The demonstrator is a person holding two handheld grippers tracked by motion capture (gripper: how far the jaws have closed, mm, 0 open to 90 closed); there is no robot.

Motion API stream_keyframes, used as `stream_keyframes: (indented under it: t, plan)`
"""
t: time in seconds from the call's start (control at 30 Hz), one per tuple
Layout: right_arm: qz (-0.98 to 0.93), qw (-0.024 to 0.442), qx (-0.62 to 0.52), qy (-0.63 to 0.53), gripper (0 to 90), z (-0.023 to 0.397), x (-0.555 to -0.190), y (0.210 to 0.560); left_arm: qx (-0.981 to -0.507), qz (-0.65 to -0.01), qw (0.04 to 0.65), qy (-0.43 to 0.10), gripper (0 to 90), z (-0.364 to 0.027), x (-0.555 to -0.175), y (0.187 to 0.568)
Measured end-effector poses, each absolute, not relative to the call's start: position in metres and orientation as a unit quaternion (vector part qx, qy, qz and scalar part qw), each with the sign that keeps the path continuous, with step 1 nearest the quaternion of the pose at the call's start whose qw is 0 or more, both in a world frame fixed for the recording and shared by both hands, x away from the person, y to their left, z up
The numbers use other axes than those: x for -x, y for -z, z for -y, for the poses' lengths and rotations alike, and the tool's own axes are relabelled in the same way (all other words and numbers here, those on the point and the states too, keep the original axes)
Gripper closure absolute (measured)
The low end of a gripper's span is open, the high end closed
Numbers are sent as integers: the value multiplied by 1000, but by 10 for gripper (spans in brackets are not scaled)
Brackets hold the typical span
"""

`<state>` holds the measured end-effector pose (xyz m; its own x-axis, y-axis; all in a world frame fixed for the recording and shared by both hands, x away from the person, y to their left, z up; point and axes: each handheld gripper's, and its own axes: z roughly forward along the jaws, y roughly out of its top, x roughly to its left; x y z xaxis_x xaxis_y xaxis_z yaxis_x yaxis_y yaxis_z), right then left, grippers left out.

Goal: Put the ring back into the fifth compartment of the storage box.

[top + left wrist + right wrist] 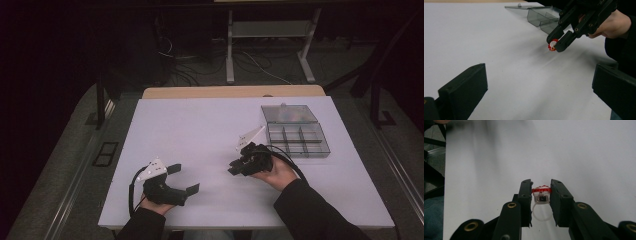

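Note:
A small toy ring (541,195) with a red and white flower-shaped top and a clear plastic band is clamped between the jaws of my right gripper (541,191). From the left gripper view, the ring (552,44) shows at the tip of the right gripper (557,43), lifted a little above the white table. In the high view the right gripper (235,167) sits right of the table's middle, pointing left. My left gripper (184,179) rests near the front left edge, jaws wide apart with nothing between them. Its fingers (464,92) frame bare table.
A clear grey compartment box (300,139) with its lid (289,113) folded back stands at the right rear of the white table (200,125). The same box (544,18) appears behind the right gripper. Beyond the table's far edge are desk legs and cables.

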<state>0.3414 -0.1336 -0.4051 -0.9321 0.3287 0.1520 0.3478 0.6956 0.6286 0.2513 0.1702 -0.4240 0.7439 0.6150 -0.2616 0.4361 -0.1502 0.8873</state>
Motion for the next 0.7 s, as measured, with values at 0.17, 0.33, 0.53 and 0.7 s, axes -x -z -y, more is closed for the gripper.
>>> stream_keyframes:
  t: [0.17, 0.33, 0.53, 0.7]
  plan:
    - [918, 12, 190, 347, 706, 140, -342, 401, -754, -349, 551, -81, 0, -170, -251, 424]
    - [917, 9, 195, 349, 706, 146, -344, 398, -753, -350, 551, -81, 0, -170, -251, 424]
    - [914, 3, 203, 352, 705, 156, -346, 392, -754, -350, 551, -79, 0, -170, -252, 424]
    - [910, -2, 211, 357, 706, 167, -349, 387, -754, -350, 551, -80, 0, -170, -252, 424]
